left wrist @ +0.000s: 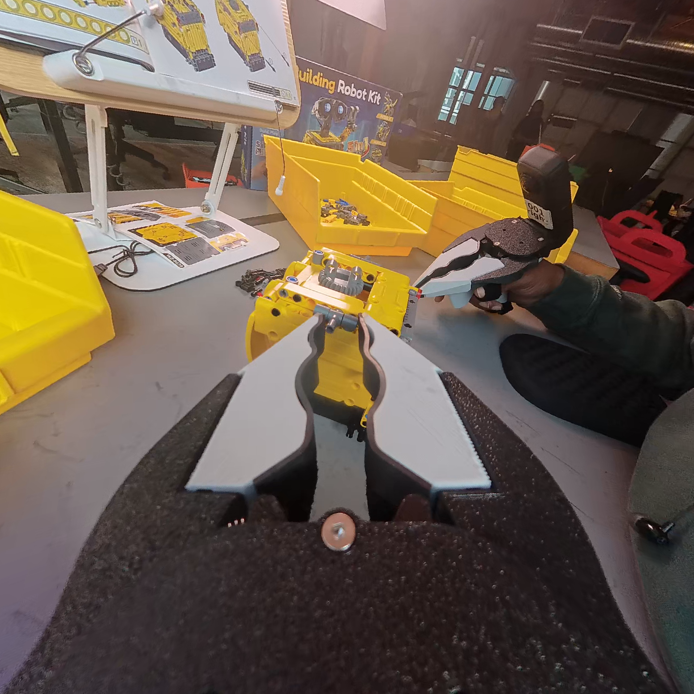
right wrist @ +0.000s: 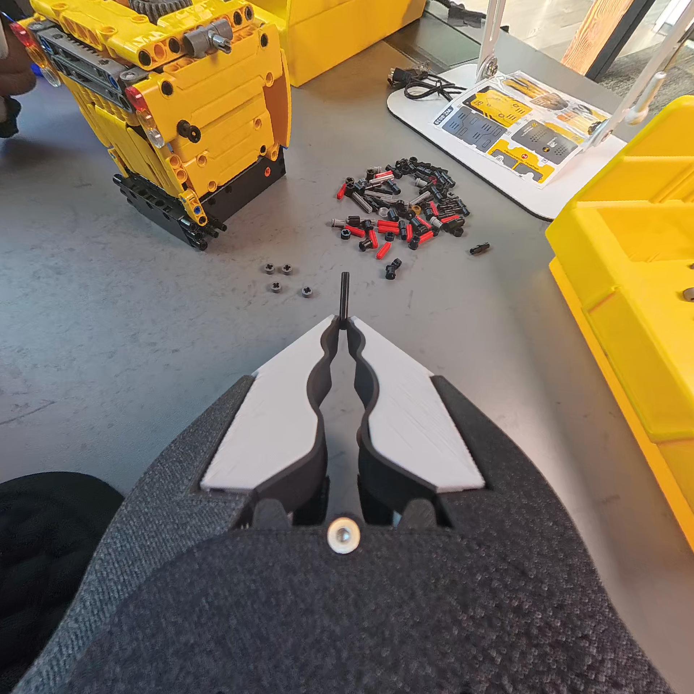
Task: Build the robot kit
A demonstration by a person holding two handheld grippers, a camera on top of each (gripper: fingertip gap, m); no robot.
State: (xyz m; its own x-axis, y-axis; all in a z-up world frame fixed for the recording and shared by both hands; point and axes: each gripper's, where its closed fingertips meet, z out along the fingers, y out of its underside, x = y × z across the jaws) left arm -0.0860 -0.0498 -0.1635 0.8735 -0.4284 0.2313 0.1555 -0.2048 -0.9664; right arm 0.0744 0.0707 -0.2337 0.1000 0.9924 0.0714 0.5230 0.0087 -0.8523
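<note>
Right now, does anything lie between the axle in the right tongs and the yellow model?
Only four small grey bushes on the table, between black axle and yellow model; the pin pile sits aside.

A yellow brick-built model (right wrist: 210, 112) blocks the far left of the grey table (right wrist: 112, 356), with a scatter of small black and red pins (right wrist: 405, 210) just right of it and four grey bushings (right wrist: 287, 279) nearer. Yellow bins (right wrist: 631, 281) wall off the right; a white stand base (right wrist: 469, 124) fills the far right. Bare tabletop lies open near left and between model and pins.
</note>
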